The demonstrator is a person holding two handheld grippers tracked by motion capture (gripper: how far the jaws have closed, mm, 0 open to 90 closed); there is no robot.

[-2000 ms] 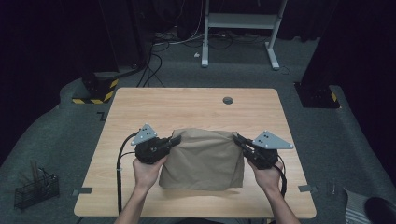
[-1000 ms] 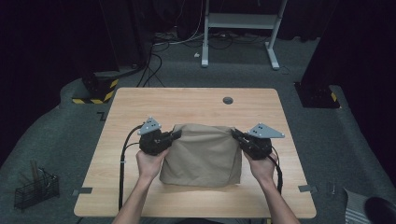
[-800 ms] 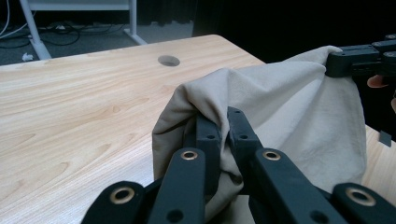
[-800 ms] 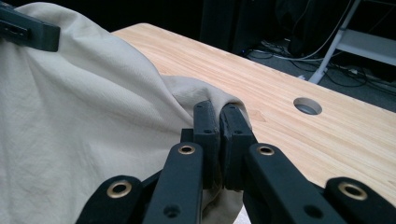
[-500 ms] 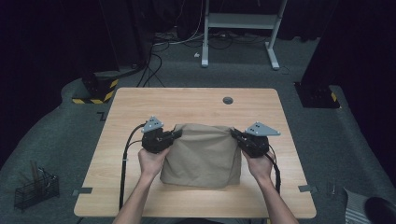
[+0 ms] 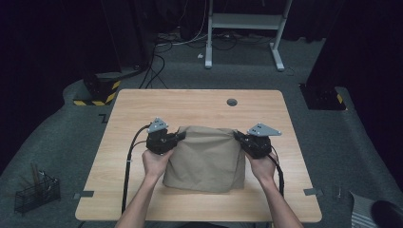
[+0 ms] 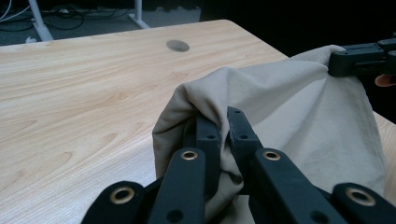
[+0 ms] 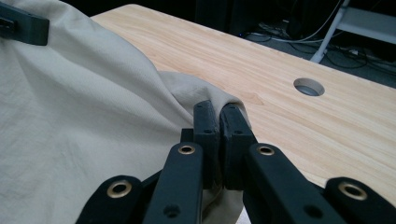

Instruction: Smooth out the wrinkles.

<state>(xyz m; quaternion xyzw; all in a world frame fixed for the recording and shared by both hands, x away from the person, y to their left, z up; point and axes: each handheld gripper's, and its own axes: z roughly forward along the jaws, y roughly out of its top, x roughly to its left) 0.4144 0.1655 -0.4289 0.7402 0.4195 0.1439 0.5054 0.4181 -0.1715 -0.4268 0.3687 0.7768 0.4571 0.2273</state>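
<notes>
The beige folded cloth [image 6: 205, 156] is being pinched at its two far corners by the left gripper [image 6: 178, 136] and right gripper [image 6: 237, 137], fingers clamped on fabric, likely for folding; it is hanging between the fingers onto the light wooden tabletop [image 6: 142, 114].

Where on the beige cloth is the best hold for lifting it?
Its two far corners, one from each side. On the cloth the left gripper and right gripper are each shut on a bunched corner, where folds give the jaws bulk; the middle lies flat.
</notes>
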